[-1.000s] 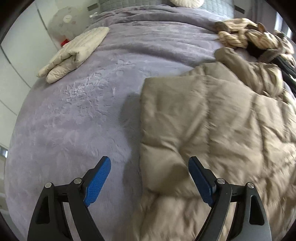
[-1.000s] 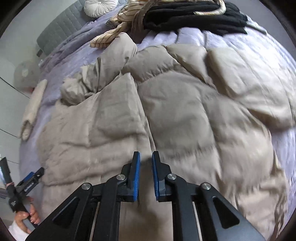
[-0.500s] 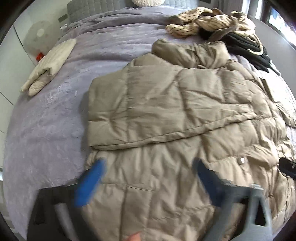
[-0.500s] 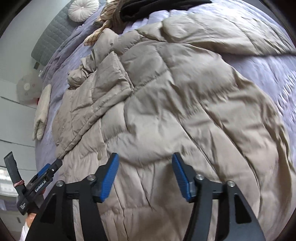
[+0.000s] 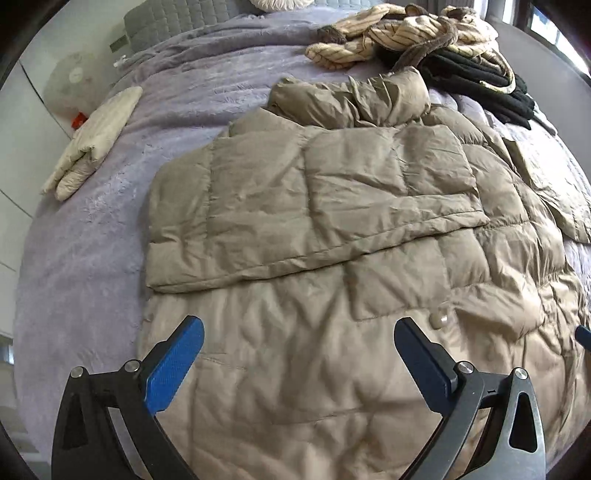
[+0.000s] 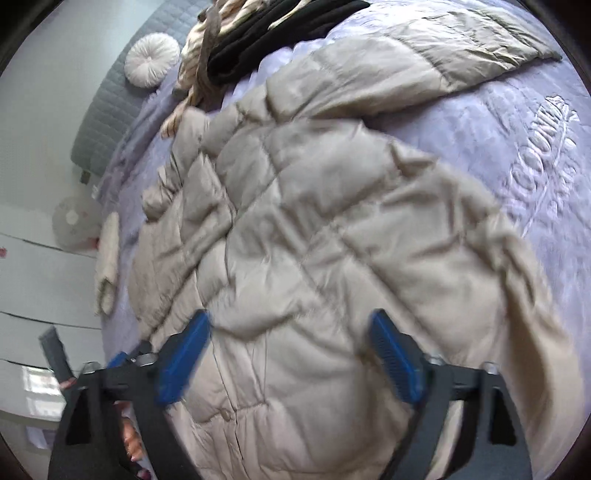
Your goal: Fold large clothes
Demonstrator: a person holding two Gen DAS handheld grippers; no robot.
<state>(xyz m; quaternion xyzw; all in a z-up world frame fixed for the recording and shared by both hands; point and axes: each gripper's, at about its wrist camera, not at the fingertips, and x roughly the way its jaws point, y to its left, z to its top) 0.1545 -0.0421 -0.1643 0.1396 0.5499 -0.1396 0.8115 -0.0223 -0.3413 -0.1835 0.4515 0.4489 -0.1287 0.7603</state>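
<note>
The bed point(image 5: 92, 236) carries a lavender plush cover with an embossed pattern and raised lettering on its right side. A grey quilted headboard point(image 5: 177, 18) stands at the far end, with a round pleated cushion point(image 6: 151, 61) against it.

The coat point(image 5: 332, 240), a tan quilted puffer of crinkled, shiny fabric, lies spread flat across the middle of the bed. One sleeve point(image 5: 314, 206) is folded across its chest; the other sleeve point(image 6: 424, 55) extends out to the right on the cover. The collar point(image 5: 351, 99) points toward the headboard.

A heap of clothes point(image 5: 424, 40), striped cream knit over black fabric, lies just beyond the collar. A folded cream garment point(image 5: 92, 140) lies well apart, at the bed's left edge.

The left gripper point(image 5: 299, 354) hangs over the coat's lower part, jaws wide apart, holding nothing. The right gripper point(image 6: 288, 354) hangs over the same hem region, jaws likewise wide and holding nothing; this view is motion-blurred. A snap button point(image 5: 439, 319) shows just beside the left gripper's right finger.
</note>
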